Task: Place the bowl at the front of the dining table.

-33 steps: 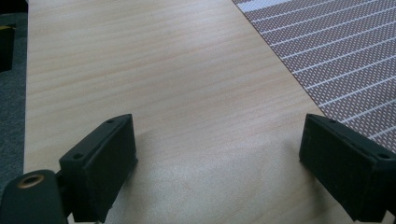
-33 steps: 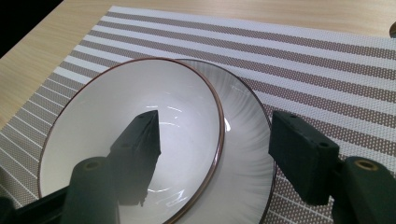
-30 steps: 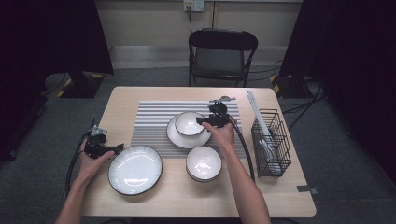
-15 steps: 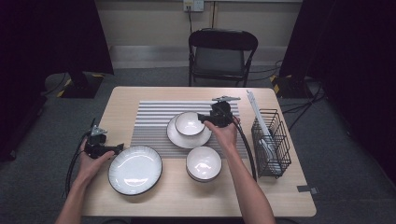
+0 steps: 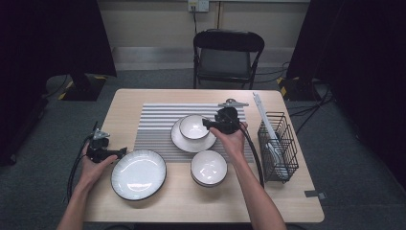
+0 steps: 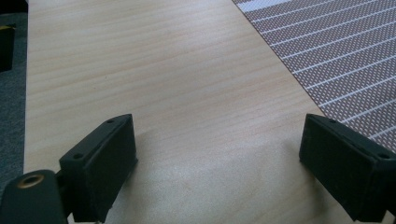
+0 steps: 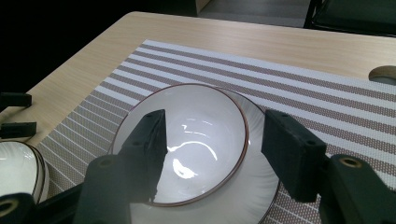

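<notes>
Right gripper (image 7: 212, 140), jaws parted and closing with nothing gripped, hovered beside the bowl (image 7: 187, 140) on its plate (image 5: 184, 140) mid-mat, seemingly just released; next, likely, retreat toward the table's near edge.

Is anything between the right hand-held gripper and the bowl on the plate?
Nothing visible. The right hand-held gripper hangs open just beside the bowl, which sits on the plate, with no object between them.
</notes>
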Action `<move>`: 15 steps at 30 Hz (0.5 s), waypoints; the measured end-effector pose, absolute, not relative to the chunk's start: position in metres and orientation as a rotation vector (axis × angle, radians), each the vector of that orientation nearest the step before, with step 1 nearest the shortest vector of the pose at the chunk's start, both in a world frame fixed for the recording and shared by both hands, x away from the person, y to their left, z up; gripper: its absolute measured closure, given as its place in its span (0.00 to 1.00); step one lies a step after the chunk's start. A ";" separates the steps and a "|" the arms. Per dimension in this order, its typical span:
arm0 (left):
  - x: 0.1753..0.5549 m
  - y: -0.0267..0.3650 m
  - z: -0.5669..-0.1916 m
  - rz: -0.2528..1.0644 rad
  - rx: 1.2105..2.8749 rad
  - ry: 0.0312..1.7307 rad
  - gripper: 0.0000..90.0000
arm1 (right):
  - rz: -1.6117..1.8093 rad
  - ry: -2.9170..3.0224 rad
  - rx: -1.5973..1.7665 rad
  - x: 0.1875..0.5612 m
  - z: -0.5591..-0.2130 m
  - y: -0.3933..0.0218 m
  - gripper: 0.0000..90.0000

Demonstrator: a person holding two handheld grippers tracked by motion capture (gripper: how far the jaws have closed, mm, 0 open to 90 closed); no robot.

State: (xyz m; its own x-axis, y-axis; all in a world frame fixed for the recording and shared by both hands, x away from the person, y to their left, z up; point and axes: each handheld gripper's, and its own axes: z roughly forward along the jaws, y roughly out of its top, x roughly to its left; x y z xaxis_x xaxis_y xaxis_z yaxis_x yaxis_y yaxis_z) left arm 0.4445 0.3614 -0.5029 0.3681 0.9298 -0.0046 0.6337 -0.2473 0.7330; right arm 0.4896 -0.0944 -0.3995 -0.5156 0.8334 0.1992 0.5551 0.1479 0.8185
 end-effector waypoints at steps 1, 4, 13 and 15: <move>0.445 0.361 -0.503 0.583 1.980 1.348 0.12 | 1.316 2.125 1.348 0.488 -0.399 -0.095 0.45; 0.445 0.361 -0.503 0.584 1.980 1.348 0.12 | 1.326 2.119 1.345 0.484 -0.399 -0.097 0.44; 0.445 0.361 -0.503 0.583 1.979 1.348 0.12 | 1.350 2.122 1.326 0.472 -0.395 -0.107 0.45; 0.445 0.361 -0.503 0.583 1.980 1.348 0.12 | 1.363 2.114 1.320 0.469 -0.393 -0.109 0.45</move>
State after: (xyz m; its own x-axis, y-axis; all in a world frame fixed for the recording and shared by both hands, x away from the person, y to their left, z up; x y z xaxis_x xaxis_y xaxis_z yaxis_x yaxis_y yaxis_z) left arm 0.4445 0.3615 -0.5029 0.3684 0.9297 -0.0040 0.6336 -0.2479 0.7329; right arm 0.4687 -0.1085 -0.3934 -0.5329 0.8183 0.2152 0.5339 0.1278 0.8358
